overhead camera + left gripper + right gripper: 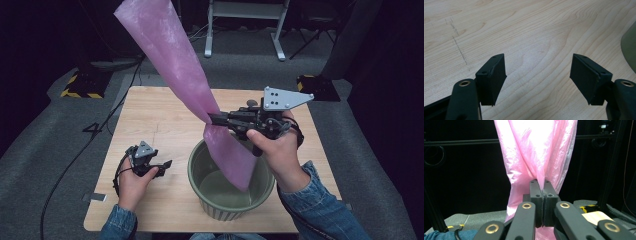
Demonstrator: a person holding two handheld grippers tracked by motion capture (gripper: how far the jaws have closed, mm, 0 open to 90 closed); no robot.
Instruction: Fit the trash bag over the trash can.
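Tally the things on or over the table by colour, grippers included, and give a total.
Pink: 1, the plastic bag
Green: 1, the ribbed bin
Black: 2, the left gripper and the right gripper
Total: 4

I have the bucket (231, 192) on the table (160, 107) near its front edge. The bag (172, 55) hangs over it, its lower end inside. My right gripper (212, 119) is above the bucket's rim; my left gripper (162, 167) sits left of the bucket, over the table.
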